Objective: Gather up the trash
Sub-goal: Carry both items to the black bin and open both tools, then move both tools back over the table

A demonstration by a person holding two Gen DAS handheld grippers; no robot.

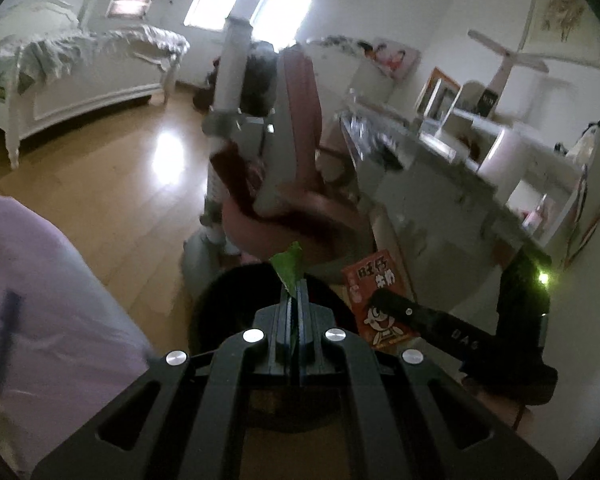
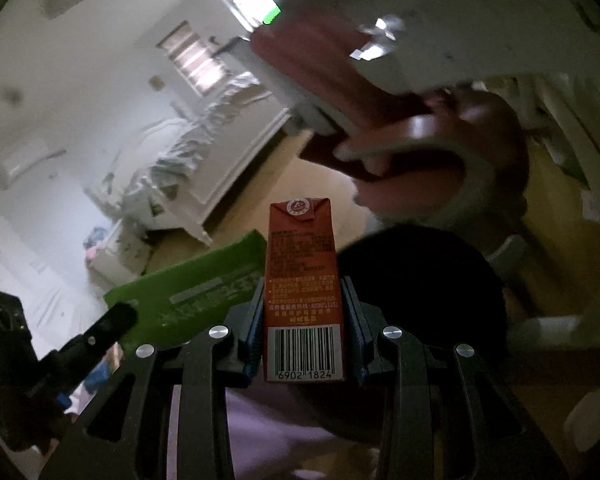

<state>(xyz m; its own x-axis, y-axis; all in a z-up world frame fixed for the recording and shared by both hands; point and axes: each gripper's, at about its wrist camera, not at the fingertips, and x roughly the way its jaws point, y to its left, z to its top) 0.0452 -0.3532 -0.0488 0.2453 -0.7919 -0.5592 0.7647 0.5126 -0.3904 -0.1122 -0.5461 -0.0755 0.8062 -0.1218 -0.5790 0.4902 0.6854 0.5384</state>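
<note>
My left gripper (image 1: 296, 292) is shut on a thin green wrapper (image 1: 288, 264), seen edge-on with its tip sticking out past the fingertips. In the right wrist view the same green wrapper (image 2: 196, 292) shows as a flat sheet, pinched by the left gripper (image 2: 120, 320). My right gripper (image 2: 304, 288) is shut on a red drink carton (image 2: 302, 264), held upright with its barcode facing the camera. The red carton (image 1: 374, 280) and right gripper (image 1: 384, 300) sit just right of the left one. A round black bin (image 1: 228, 300) (image 2: 420, 280) lies close below both grippers.
A chair with a red cushion (image 1: 300, 120) stands just beyond the bin on the wooden floor (image 1: 120, 200). A cluttered desk (image 1: 440, 152) runs along the right. A white bed (image 1: 80, 80) is at the far left. Lilac fabric (image 1: 40, 280) with a blue pen (image 1: 4, 340) lies near left.
</note>
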